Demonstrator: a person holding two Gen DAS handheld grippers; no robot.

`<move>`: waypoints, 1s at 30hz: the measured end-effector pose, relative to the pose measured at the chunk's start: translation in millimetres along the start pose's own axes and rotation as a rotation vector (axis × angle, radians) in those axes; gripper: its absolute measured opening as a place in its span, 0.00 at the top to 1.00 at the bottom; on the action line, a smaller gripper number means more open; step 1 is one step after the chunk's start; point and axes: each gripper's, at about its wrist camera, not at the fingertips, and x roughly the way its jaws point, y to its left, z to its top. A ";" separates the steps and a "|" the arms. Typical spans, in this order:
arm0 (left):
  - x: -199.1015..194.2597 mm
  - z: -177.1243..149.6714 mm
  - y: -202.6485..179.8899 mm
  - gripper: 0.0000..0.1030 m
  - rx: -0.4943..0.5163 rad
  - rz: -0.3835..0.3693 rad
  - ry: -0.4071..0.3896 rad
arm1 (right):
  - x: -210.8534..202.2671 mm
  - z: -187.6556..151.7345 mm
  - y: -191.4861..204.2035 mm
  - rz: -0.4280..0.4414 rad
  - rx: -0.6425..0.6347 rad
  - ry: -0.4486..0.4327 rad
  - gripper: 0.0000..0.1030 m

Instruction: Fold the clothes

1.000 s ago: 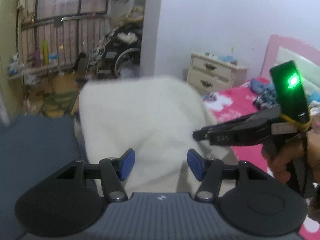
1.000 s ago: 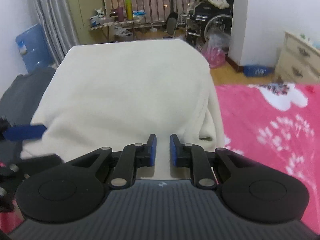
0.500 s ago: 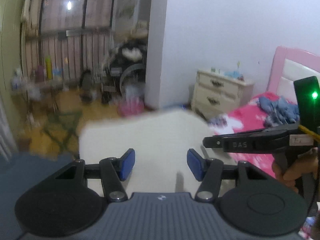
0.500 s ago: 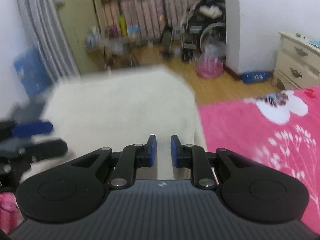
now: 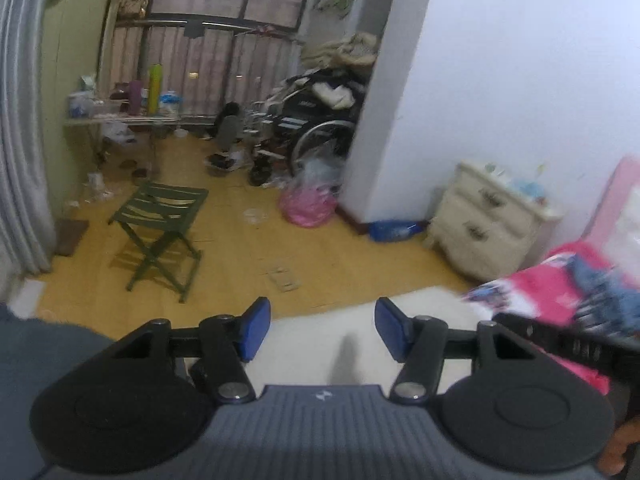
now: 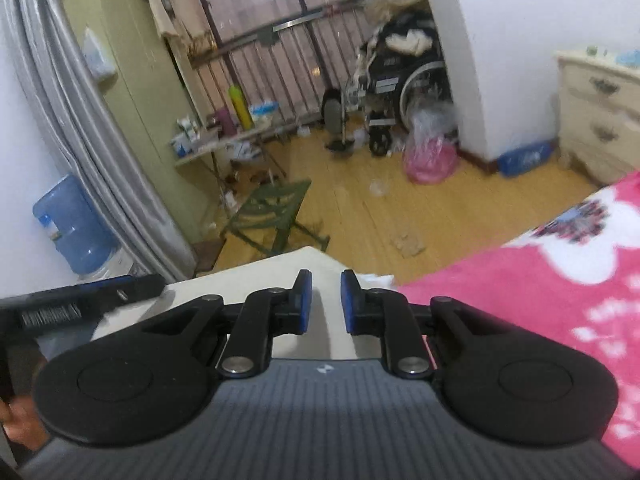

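Note:
A cream cloth [image 5: 304, 344] lies low in both wrist views, just beyond the fingertips, with its far edge [image 6: 280, 268] towards the wooden floor. My left gripper [image 5: 322, 320] hovers over it, open, with nothing between its blue pads. My right gripper [image 6: 322, 284] also hangs above the cloth. Its pads stand a narrow gap apart and hold nothing. Blurred, the right gripper's black body [image 5: 560, 340] shows at the right of the left wrist view. The left gripper's body [image 6: 80, 296] shows at the left of the right wrist view.
A pink flowered blanket [image 6: 520, 300] covers the bed on the right, and a dark grey fabric [image 5: 48, 344] lies at the left. On the floor beyond stand a green folding stool [image 5: 160, 216], a cream nightstand [image 5: 488, 224], a wheelchair [image 5: 316, 128] and a water jug [image 6: 72, 228].
Both grippers have pulled back and risen from the cream cloth, which has sunk from filling each view to its lower edge. The floor now shows. Neither gripper's jaw gap has changed.

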 end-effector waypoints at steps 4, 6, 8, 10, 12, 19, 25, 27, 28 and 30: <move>-72.7 -25.7 4.1 0.40 0.054 -0.149 -0.007 | -72.1 -31.1 -2.6 0.025 -0.035 0.011 0.85; -100.9 -49.1 -2.7 0.37 0.117 -0.212 0.001 | -97.2 -53.7 3.1 0.022 -0.040 0.039 0.84; -115.8 -77.1 -6.9 0.35 0.149 -0.263 0.019 | -118.5 -76.0 10.9 0.023 -0.048 0.065 0.84; -122.9 -106.2 -12.8 0.35 0.191 -0.290 0.054 | -119.7 -95.0 19.5 0.028 -0.048 0.110 0.84; -114.3 -135.3 -19.6 0.35 0.229 -0.280 0.100 | -113.4 -113.7 27.1 0.022 -0.052 0.165 0.84; -116.9 -162.8 -37.8 0.32 0.309 -0.188 0.079 | -93.2 -137.9 39.0 -0.084 -0.110 0.300 0.84; -146.4 -133.4 -46.8 0.18 0.184 -0.184 0.025 | -151.0 -102.0 53.4 -0.120 -0.199 0.232 0.84; -161.6 -120.1 -49.9 0.12 0.132 -0.173 0.003 | -169.1 -91.2 55.4 -0.125 -0.211 0.215 0.84; -167.2 -113.9 -51.3 0.12 0.111 -0.172 -0.013 | -179.0 -83.7 56.4 -0.122 -0.219 0.207 0.84; -184.4 -101.9 -55.6 0.06 0.072 -0.176 -0.053 | -199.6 -65.0 59.0 -0.126 -0.231 0.186 0.84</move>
